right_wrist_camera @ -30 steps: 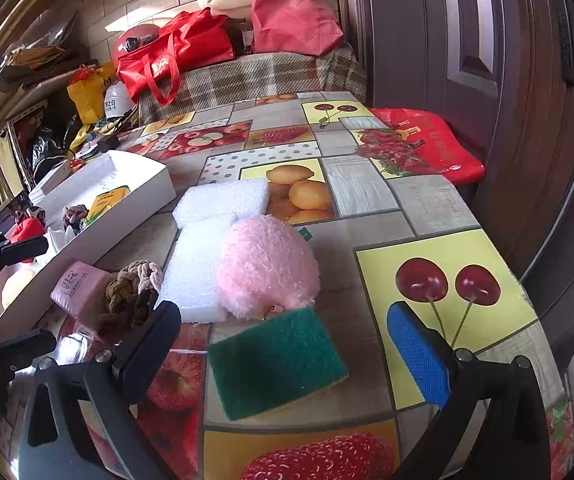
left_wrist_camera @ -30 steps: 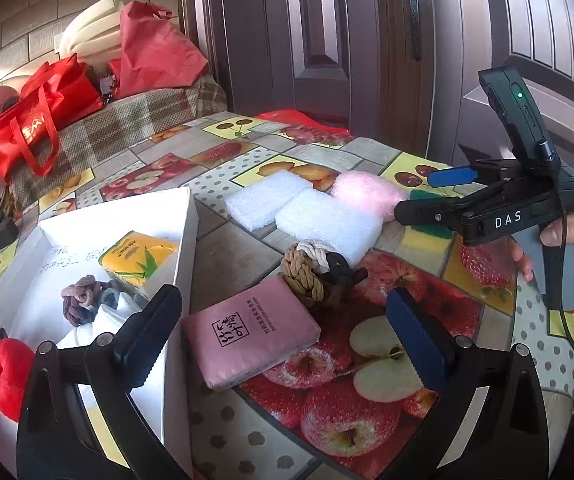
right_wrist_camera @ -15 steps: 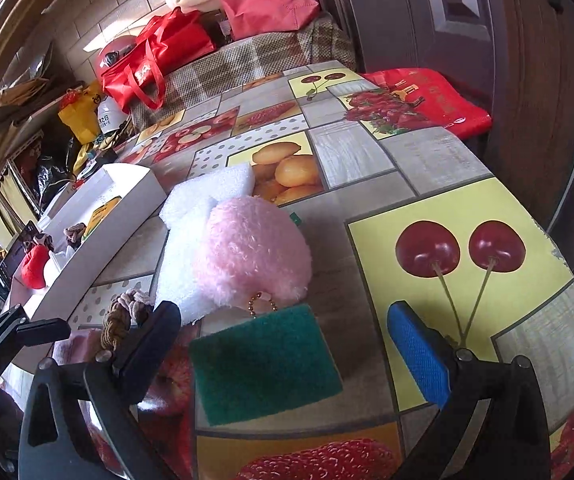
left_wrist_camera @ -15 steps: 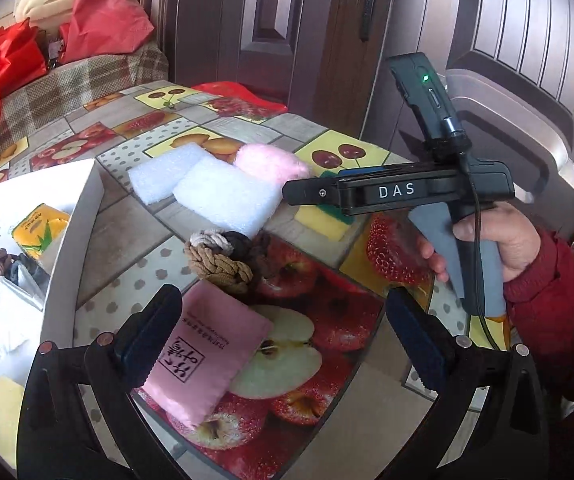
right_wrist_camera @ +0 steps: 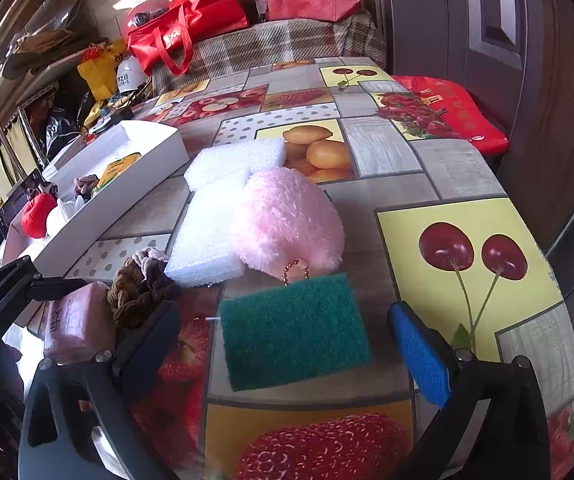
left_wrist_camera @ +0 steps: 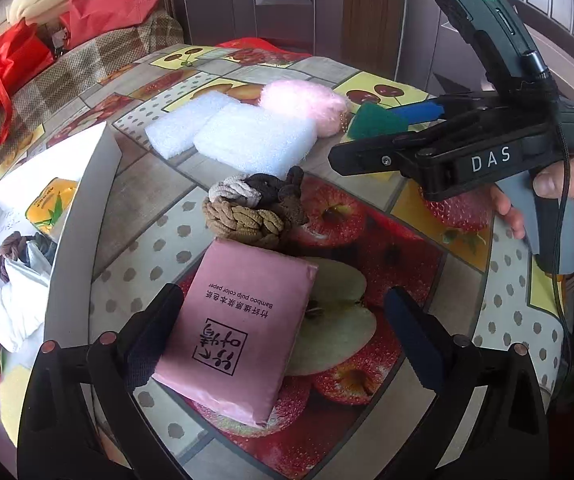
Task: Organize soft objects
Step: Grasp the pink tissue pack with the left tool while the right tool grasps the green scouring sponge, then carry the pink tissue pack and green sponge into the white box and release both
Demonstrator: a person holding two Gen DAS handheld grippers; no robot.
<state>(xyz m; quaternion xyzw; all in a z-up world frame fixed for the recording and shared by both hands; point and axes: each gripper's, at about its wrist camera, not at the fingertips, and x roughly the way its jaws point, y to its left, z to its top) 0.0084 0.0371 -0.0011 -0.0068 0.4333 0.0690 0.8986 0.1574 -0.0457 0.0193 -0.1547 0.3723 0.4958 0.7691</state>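
Hair ties (left_wrist_camera: 253,208) between pink tissue pack (left_wrist_camera: 239,328) and white sponges (left_wrist_camera: 231,134).

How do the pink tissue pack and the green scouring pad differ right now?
The pink tissue pack is smooth, printed wrapping; the green scouring pad is rough and unprinted. The pack sits between the open left tool's fingers; the pad sits ahead of the open right tool. The pack lies beside the hair ties; the pad lies by the pink plush. Both lie flat on the table, ungripped.
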